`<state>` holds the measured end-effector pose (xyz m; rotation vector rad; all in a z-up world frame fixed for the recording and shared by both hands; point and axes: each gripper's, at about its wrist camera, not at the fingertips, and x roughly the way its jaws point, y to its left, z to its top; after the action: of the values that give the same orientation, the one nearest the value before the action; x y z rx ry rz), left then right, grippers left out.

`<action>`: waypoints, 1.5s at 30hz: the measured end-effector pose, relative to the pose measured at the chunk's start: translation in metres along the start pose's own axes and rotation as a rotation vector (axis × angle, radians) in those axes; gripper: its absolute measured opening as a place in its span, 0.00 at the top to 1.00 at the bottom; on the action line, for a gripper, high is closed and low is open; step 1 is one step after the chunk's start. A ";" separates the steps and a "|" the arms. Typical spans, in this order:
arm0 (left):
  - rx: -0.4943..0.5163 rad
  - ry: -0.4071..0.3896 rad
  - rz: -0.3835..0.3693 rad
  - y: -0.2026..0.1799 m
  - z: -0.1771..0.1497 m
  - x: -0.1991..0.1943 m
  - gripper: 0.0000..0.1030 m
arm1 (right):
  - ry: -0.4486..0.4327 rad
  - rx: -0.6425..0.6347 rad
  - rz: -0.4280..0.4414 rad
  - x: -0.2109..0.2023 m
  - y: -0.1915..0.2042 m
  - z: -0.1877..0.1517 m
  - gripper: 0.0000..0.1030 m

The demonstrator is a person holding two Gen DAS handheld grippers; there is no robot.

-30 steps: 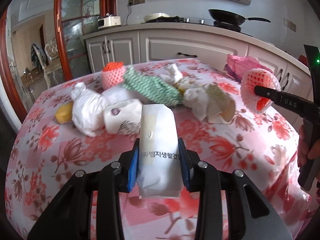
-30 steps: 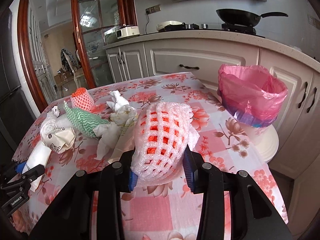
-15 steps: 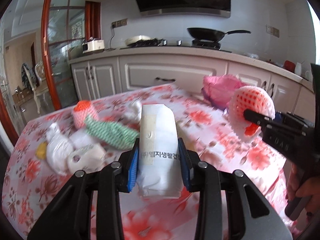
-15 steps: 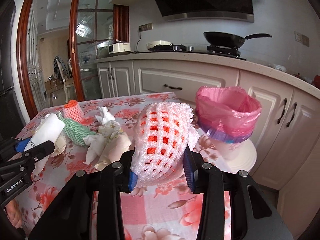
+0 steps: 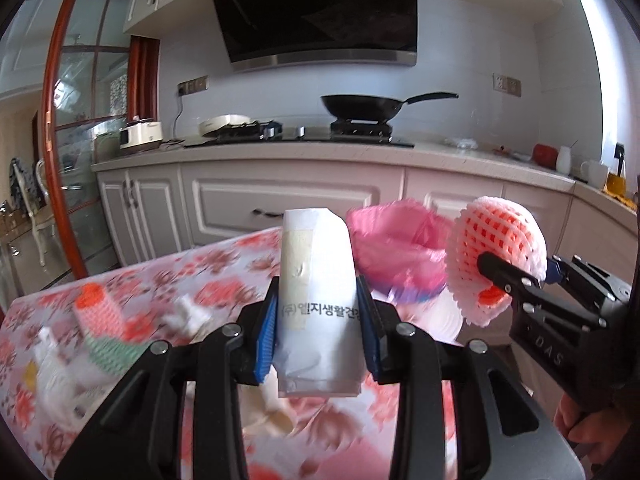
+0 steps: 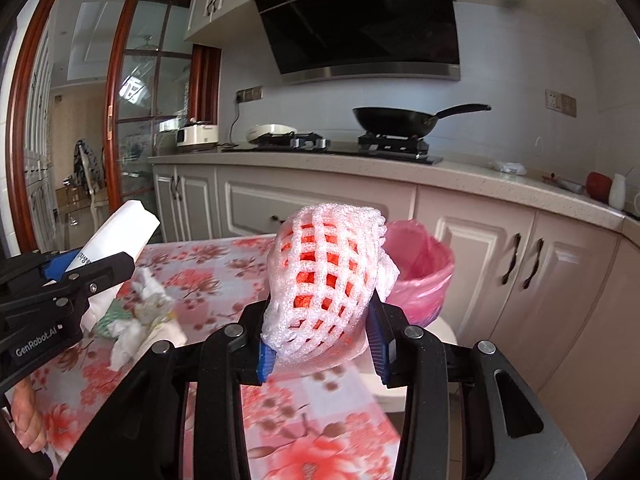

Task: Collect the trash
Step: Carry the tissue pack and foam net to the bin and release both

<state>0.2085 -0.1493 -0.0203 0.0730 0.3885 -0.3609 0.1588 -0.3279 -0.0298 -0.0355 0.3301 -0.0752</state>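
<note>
My left gripper [image 5: 318, 330] is shut on a white paper packet [image 5: 316, 300] with black printing, held upright above the floral table [image 5: 224, 264]. My right gripper [image 6: 322, 330] is shut on a white foam fruit net [image 6: 326, 272] with orange showing through. The net and right gripper [image 5: 516, 284] also show at the right of the left wrist view. The packet [image 6: 116, 236] and left gripper [image 6: 86, 270] show at the left of the right wrist view. A bin lined with a pink bag [image 5: 396, 248] [image 6: 420, 268] stands just past the table's far right corner, behind both held items.
More trash lies on the table: a green mesh net [image 5: 112, 350], an orange-topped foam net [image 5: 94, 304] and crumpled tissues [image 6: 140, 320]. White kitchen cabinets [image 6: 320, 208] and a counter with a black pan [image 6: 400, 120] run behind. A hand [image 6: 26, 412] grips the left tool.
Both grippers have risen and swung right toward the pink-lined bin, carrying the packet and the foam net. The trash pile has slid to the left and lower in both views.
</note>
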 end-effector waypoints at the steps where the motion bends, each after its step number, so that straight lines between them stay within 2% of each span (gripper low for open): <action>1: -0.001 -0.005 -0.005 -0.002 0.004 0.004 0.66 | -0.005 0.000 -0.006 0.002 -0.004 0.002 0.63; 10: 0.027 -0.025 -0.061 -0.033 0.048 0.062 0.66 | -0.030 -0.008 -0.043 0.043 -0.052 0.027 0.63; 16: 0.002 -0.003 -0.117 -0.051 0.078 0.120 0.66 | -0.017 0.024 -0.037 0.087 -0.087 0.043 0.63; 22: -0.008 0.023 -0.137 -0.066 0.098 0.178 0.66 | 0.010 0.029 -0.026 0.127 -0.114 0.048 0.63; 34: -0.018 0.086 -0.165 -0.080 0.101 0.275 0.65 | 0.053 -0.027 0.014 0.201 -0.138 0.053 0.60; 38: -0.041 0.115 -0.200 -0.079 0.099 0.306 0.60 | 0.065 -0.035 0.035 0.220 -0.146 0.054 0.45; 40: -0.044 0.116 -0.194 -0.077 0.098 0.313 0.52 | 0.069 -0.019 0.039 0.225 -0.152 0.053 0.29; 41: -0.053 0.113 -0.194 -0.074 0.097 0.316 0.46 | 0.064 -0.011 0.034 0.225 -0.154 0.052 0.29; 45: -0.064 0.117 -0.184 -0.064 0.095 0.319 0.42 | 0.062 -0.007 0.032 0.223 -0.157 0.049 0.29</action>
<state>0.4945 -0.3271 -0.0550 -0.0050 0.5236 -0.5273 0.3745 -0.5010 -0.0485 -0.0346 0.3930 -0.0438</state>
